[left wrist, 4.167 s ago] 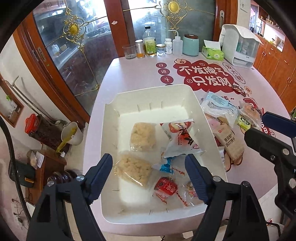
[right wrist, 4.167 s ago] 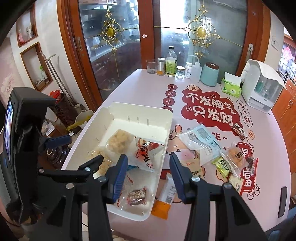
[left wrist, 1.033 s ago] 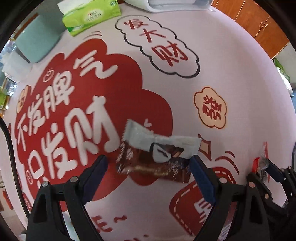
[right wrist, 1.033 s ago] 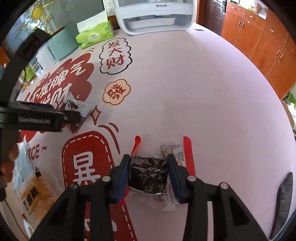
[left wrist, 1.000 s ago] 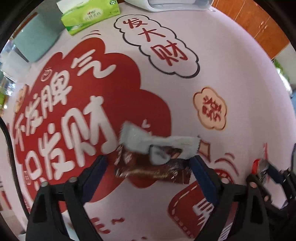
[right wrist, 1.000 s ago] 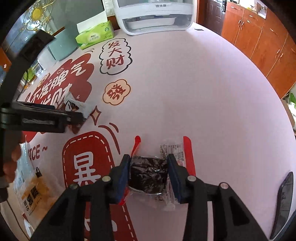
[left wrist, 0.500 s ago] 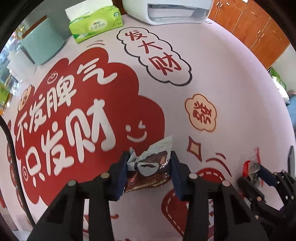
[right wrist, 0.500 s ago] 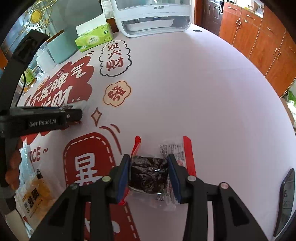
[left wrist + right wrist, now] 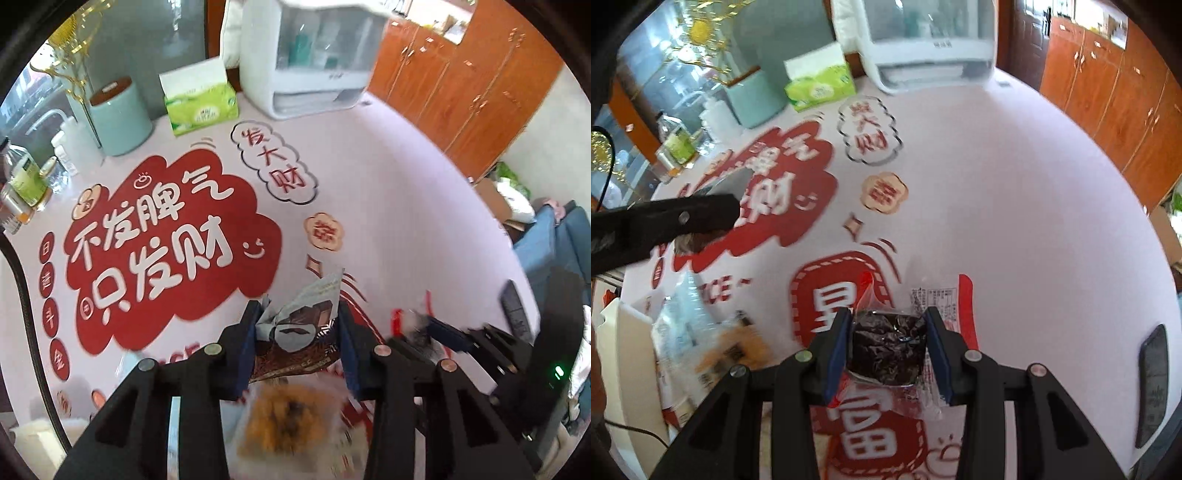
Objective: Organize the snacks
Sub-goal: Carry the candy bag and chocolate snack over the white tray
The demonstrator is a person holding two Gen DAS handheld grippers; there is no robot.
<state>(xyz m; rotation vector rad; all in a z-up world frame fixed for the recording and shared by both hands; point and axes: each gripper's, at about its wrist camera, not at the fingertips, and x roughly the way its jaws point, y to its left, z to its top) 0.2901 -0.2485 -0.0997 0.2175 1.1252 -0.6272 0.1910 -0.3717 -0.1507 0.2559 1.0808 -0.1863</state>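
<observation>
Brown chocolate wafer packet (image 9: 301, 325) and dark snack packet (image 9: 886, 350) being carried, both jaws clenched
Loose packets (image 9: 701, 347) are lying on the table (image 9: 1015, 206), awaiting sorting

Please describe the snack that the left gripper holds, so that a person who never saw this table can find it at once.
Start at the big red cloud with white Chinese characters printed on the pink table; just below its right end is the left gripper. Its jaws are shut on a crumpled brown and silver-grey wrapper. The right gripper's snack differs: a black block in clear, red-edged film.
</observation>
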